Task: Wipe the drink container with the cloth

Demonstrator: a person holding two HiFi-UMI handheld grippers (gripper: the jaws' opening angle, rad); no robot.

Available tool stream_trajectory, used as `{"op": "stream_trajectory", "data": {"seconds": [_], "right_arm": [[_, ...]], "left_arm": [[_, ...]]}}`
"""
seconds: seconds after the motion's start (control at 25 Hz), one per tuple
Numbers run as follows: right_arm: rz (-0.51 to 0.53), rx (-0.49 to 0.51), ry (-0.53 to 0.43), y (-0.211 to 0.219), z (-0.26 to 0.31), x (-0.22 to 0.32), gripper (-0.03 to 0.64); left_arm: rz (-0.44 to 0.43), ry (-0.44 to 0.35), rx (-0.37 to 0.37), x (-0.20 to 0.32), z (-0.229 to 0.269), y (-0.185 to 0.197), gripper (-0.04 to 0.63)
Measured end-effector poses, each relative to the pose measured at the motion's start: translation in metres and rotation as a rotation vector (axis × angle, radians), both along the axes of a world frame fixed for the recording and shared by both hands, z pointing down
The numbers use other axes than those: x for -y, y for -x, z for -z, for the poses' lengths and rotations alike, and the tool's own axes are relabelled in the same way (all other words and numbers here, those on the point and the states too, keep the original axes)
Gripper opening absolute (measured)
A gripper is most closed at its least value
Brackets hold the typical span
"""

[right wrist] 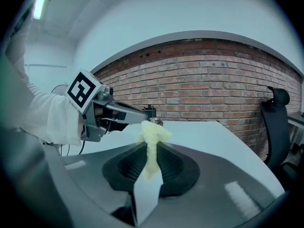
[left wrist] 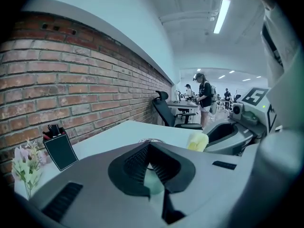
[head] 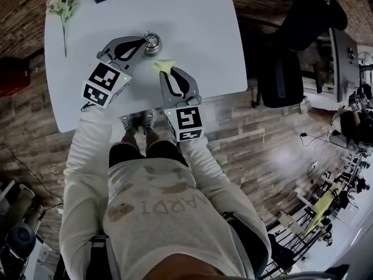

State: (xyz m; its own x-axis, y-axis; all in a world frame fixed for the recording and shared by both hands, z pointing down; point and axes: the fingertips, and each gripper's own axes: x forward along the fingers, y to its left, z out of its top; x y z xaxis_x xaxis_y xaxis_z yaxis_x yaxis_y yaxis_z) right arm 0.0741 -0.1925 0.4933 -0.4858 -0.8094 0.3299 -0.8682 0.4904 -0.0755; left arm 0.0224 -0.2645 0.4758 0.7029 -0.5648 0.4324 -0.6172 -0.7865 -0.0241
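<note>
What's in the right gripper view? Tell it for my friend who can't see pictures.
The right tongs pinch a yellow cloth, whose fluffy end sticks up close to a shiny drink container on a white table. The left tongs reach in from the left and hold that container. A brick wall is behind.

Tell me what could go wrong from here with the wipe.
1. The left gripper seems to pinch the drink container only at its rim, with just its jaw tips. A sideways push from wiping could twist it loose or tip it.
2. The right gripper holds the yellow cloth by a narrow bunch, with a small tuft past the tips. Rubbing may drag it out, or bring the jaws against the metal.
</note>
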Motion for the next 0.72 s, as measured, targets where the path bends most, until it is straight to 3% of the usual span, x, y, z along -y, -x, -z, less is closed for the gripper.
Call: {"op": "stream_trajectory", "data": {"seconds": [0.72], "right_arm": [[0.107, -0.077, 0.072, 0.068, -0.044, 0.028, 0.074]], "left_arm": [[-0.013, -0.006, 0.0, 0.0, -0.004, 0.001, 0.002]]}}
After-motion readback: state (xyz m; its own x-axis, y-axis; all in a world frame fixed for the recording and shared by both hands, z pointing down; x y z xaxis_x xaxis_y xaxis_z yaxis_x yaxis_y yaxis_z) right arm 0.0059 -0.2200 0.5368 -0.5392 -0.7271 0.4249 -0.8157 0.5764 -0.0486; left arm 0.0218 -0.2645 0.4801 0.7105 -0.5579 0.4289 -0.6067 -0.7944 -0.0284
